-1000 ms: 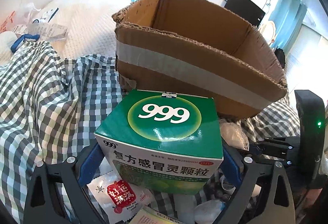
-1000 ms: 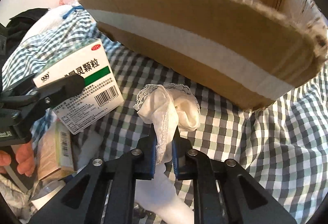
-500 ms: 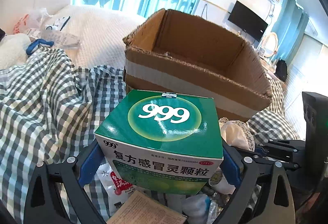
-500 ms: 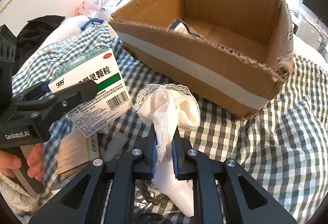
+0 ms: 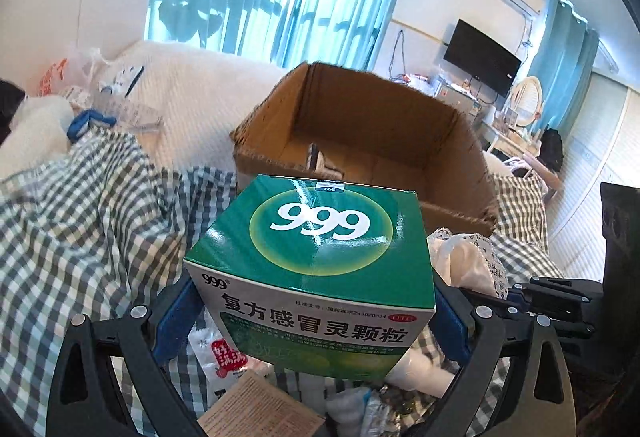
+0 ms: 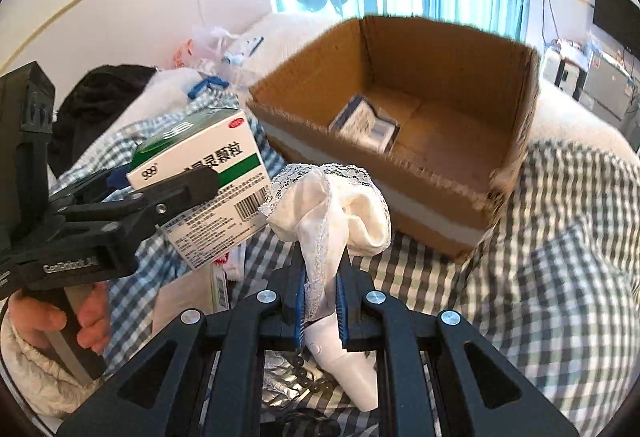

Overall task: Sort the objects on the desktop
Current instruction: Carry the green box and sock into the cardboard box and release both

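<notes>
Two grippers, each loaded, held in front of an open carton point(image 6: 404, 173) on a bed.
The carton stands on the checked cover point(image 6: 560, 277); a small blue-and-white packet point(image 6: 366, 123) lies on its floor. The left gripper point(image 5: 312, 321) has its jaws clamped on the sides of a green medicine box point(image 5: 316, 257), raised short of the carton's near wall. The right gripper point(image 6: 322, 301), beside it, has its jaws pinched tight on a white lace-trimmed sock point(image 6: 332, 205), also short of the carton.
</notes>
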The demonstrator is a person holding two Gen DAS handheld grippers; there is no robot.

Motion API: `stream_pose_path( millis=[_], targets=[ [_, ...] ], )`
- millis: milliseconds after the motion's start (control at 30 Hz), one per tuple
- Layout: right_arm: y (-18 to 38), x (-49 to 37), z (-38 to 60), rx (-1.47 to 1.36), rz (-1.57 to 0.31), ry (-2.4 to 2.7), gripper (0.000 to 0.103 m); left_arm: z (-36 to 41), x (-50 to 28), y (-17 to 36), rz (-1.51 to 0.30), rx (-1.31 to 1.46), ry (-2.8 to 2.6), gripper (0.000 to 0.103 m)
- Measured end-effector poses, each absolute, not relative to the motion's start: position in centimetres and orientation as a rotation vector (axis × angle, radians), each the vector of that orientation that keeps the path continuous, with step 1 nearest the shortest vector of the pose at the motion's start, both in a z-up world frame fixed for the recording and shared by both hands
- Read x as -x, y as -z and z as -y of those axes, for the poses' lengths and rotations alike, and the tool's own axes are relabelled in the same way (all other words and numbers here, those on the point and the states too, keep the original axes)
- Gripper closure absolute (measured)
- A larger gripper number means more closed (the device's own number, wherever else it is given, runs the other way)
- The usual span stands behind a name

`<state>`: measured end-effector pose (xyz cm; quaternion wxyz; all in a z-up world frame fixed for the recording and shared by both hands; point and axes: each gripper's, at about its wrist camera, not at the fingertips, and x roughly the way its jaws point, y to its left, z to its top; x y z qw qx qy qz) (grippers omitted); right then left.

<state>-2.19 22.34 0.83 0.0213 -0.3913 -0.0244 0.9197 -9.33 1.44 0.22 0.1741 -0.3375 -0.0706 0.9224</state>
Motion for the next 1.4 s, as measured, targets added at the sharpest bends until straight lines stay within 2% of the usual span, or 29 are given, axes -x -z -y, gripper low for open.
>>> stream_pose_path(
  millis=[400,633,900,1367,1400],
  targets=[
    [-6.9,2.2,-24.5,1.037,0.103,-2.899,0.092,-4.7,11.3,-5.7,0.078,0.804,-2.628,0.004],
    [-8.0,4.9,-26.6,1.008,0.063,-2.899,0.092,-6.6,13.7,-7.0,0.059,0.765,-2.625,0.004],
    [-7.9,7.7,-30.0,1.033,-0.015,-2.871,0.092,-8.2,17.1,-6.3,0.056,0.777,-2.645,0.004],
    [-6.4,12.5,-32.5,1.041,0.007,-2.808,0.091,-10.1,22.5,-2.7,0.057,0.871,-2.606,0.004],
    [-6.4,12.5,-32.7,1.034,0.001,-2.809,0.088,-10.3,22.6,-2.6,0.053,0.872,-2.604,0.004]
  ],
)
